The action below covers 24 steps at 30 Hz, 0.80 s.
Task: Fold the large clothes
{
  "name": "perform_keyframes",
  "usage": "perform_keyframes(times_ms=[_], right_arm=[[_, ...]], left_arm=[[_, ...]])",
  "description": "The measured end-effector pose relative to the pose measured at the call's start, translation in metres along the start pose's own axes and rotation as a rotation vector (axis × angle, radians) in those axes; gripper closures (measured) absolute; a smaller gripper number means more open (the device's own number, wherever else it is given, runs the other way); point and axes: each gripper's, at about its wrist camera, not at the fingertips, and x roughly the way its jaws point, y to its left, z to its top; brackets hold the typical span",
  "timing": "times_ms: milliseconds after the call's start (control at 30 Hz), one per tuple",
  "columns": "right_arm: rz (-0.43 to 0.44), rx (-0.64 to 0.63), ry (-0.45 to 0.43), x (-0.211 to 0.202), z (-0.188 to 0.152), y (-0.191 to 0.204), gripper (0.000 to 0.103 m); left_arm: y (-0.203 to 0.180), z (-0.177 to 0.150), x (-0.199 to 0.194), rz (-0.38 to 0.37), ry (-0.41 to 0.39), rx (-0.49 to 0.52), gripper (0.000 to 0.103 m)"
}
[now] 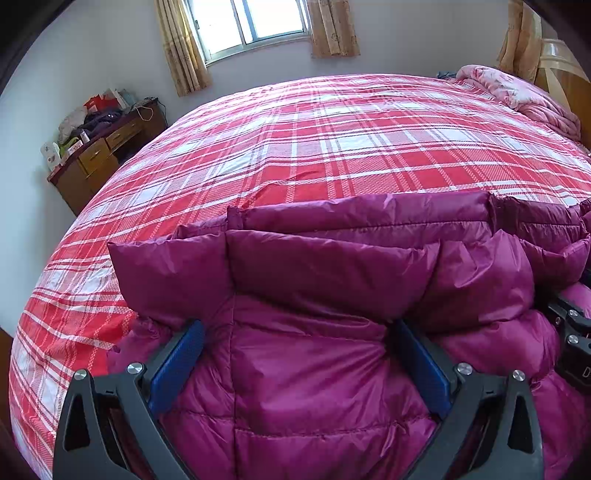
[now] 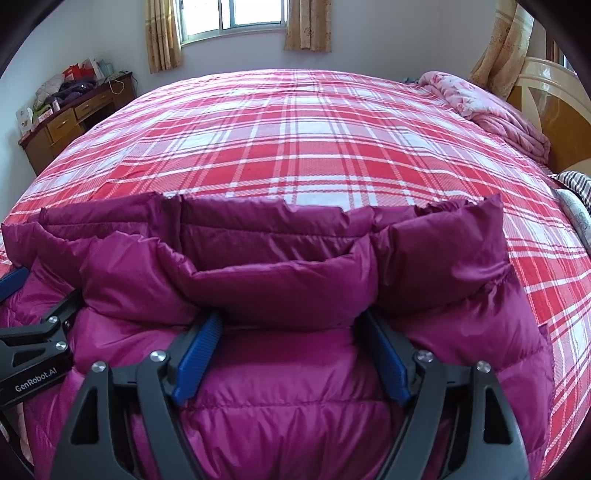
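A magenta quilted down jacket (image 1: 332, 280) lies folded over itself at the near edge of the bed, and also fills the lower part of the right wrist view (image 2: 280, 258). My left gripper (image 1: 299, 328) is open, its blue-padded fingers (image 1: 177, 365) spread wide with the puffy fabric bulging between them. My right gripper (image 2: 291, 325) is open too, its fingers (image 2: 199, 350) straddling the jacket just under a folded-over flap. The two grippers sit side by side; the right one's body shows at the left view's right edge (image 1: 572, 339), the left one's at the right view's left edge (image 2: 33, 354).
The bed carries a red and white plaid sheet (image 1: 332, 147). A pink floral quilt (image 2: 491, 110) is bunched at the far right by the wooden headboard (image 2: 554, 110). A wooden desk with clutter (image 1: 103, 147) stands at the far left wall under a curtained window (image 2: 232, 18).
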Motion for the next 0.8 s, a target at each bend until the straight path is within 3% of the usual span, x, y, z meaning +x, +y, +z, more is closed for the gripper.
perform_keyframes(times_ms=[567,800], right_arm=[[-0.018,-0.01,0.007,0.001,0.001,0.003,0.02],[0.038,0.017,-0.066,-0.043,-0.015,0.007,0.02]], left_arm=[[-0.001,0.0,0.001,0.001,0.0,-0.001,0.001],[-0.002,-0.001,0.001,0.009,-0.005,0.0,0.001]])
